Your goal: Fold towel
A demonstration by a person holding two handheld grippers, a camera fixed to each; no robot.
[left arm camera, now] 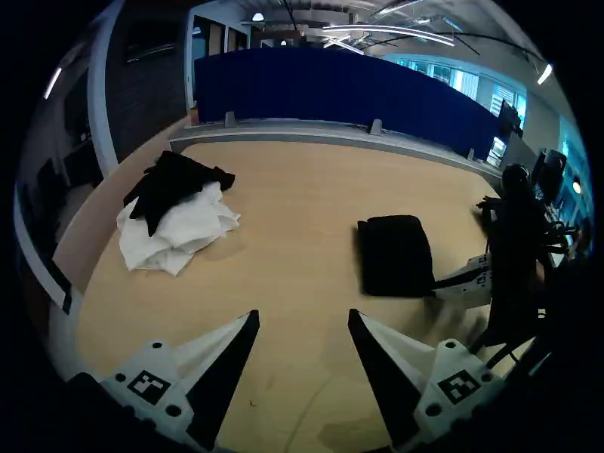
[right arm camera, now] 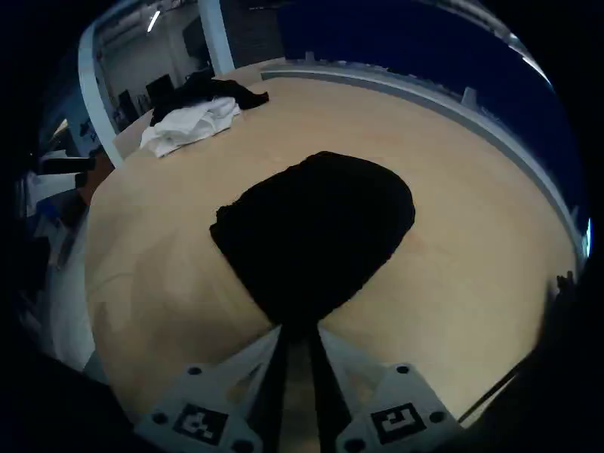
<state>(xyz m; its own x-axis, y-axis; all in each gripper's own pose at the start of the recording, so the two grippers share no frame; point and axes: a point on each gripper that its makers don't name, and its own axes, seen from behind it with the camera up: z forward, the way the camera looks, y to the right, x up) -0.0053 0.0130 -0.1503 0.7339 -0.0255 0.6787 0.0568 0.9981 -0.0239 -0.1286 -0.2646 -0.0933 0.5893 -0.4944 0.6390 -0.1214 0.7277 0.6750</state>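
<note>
Left gripper view: the left hand-held gripper (left arm camera: 302, 313) hangs over the light wooden surface (left arm camera: 302, 196), fingers spread wide and holding nothing. A folded black towel (left arm camera: 394, 254) lies to the right, and a heap of white and black cloths (left arm camera: 177, 215) lies far left. In the right gripper view, the right hand-held gripper (right arm camera: 298, 328) has its fingers drawn together at the towel's near edge. I cannot tell whether cloth is pinched between them.

Left gripper (left arm camera: 303, 314) spread, right gripper (right arm camera: 299, 329) closed.

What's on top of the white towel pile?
A crumpled black cloth drapes over the white pile's far side. How far the white cloth runs beneath it is hidden.
</note>
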